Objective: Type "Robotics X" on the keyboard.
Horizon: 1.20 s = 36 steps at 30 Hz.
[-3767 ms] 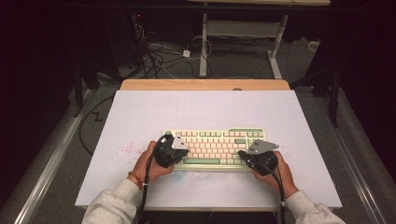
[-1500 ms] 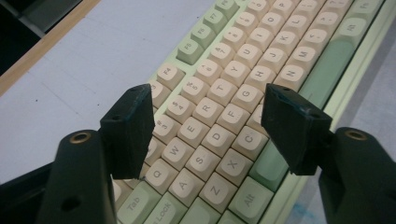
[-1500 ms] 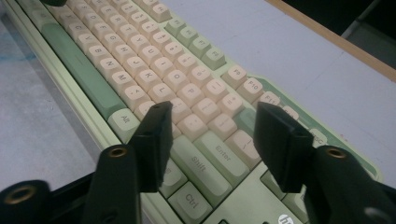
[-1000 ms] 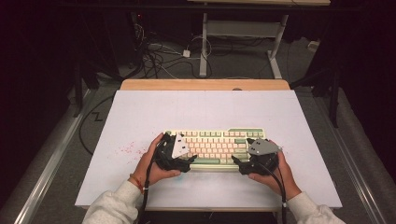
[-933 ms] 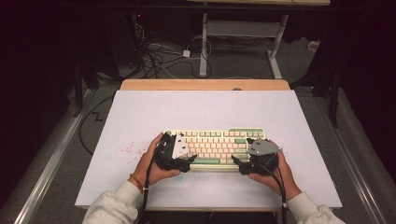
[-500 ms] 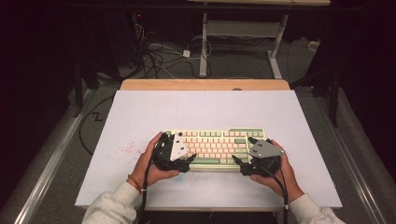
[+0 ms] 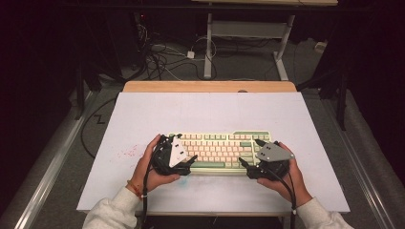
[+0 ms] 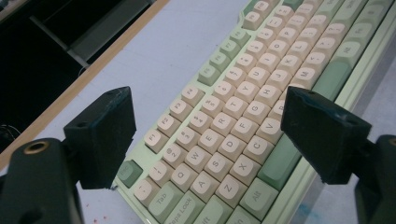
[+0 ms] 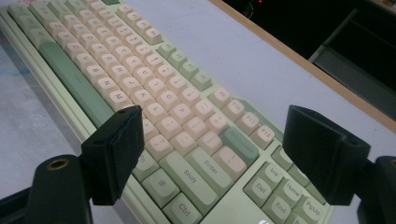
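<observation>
A pale green keyboard with cream keys lies on the white table, near the front edge. My left gripper is at the keyboard's left end, open, with one jaw by the back edge and one by the front edge. In the left gripper view the keyboard runs between the wide-apart jaws of the left gripper. My right gripper stands open at the right end in the same way. Its own view shows the keyboard from Enter and Shift leftward, between the jaws of the right gripper.
A wooden strip borders the table's far edge. Red specks mark the tabletop left of the left hand. Beyond the table are floor cables and a metal desk frame. Bare tabletop lies behind the keyboard.
Since the earliest frame both grippers have moved inward over the keyboard's two ends. Over the last second they shifted only slightly; the keyboard has stayed where it was.
</observation>
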Each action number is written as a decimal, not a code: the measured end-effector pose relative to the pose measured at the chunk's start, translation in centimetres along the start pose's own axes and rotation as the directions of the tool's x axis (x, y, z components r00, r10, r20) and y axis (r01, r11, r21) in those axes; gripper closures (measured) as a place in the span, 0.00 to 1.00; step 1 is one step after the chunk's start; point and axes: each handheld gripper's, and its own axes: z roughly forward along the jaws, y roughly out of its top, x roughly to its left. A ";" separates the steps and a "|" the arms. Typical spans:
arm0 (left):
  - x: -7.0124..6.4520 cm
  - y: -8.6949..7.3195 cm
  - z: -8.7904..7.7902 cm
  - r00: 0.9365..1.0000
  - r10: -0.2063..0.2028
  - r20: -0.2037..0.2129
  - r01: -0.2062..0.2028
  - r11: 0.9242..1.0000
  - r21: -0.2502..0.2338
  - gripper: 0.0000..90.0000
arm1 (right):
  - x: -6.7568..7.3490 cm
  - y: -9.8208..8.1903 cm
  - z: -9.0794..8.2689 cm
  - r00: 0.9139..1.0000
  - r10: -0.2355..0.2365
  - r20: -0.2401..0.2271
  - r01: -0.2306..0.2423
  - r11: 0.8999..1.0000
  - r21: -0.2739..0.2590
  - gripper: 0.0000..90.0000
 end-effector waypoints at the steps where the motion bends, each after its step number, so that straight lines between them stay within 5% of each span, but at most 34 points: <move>1: 0.0 0.0 -0.1 1.000 0.003 -0.002 -0.003 1.000 -0.001 0.19 | 0.0 0.0 0.0 1.000 -0.004 0.001 0.004 1.000 -0.003 0.23; 36: -0.3 -1.6 -3.1 0.999 0.044 -0.031 -0.044 0.999 -0.001 0.18 | -0.5 -0.6 -2.7 0.999 -0.032 0.042 0.032 0.999 -0.008 0.23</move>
